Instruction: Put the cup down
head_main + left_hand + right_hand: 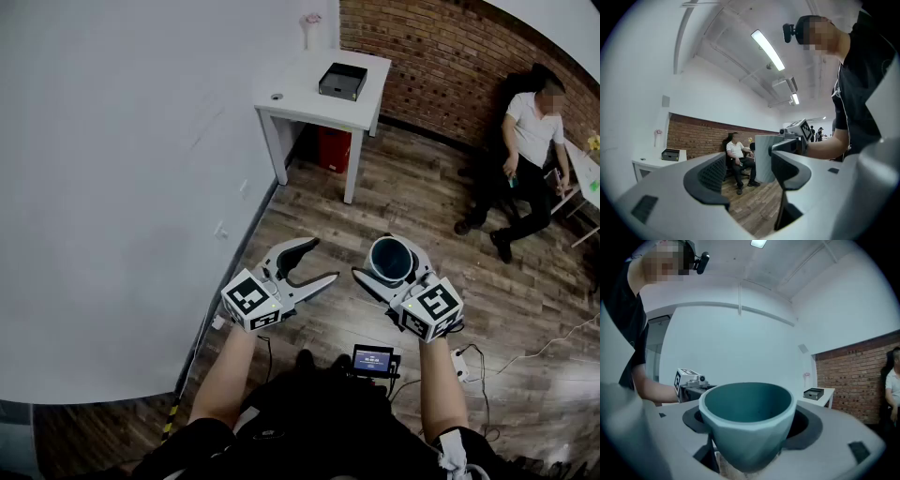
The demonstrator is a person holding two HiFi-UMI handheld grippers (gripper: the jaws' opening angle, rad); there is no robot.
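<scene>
A teal cup [391, 255] sits upright between the jaws of my right gripper [387, 265], which is shut on it, above the wooden floor. In the right gripper view the cup [749, 425] fills the gap between the dark pads [806, 425], its empty inside facing up. My left gripper [322, 260] hangs level with it just to the left, apart from the cup, its curved jaws open with nothing between them. In the left gripper view, my left gripper [751, 177] frames bare floor, with the cup's pale side [762, 159] beyond the right jaw.
A white wall runs along the left. A white table [309, 105] with a black box [342, 81] stands at the back, with a red bin [334, 148] under it. A person [528, 155] sits by the brick wall at right. Cables and a socket strip [461, 361] lie on the floor.
</scene>
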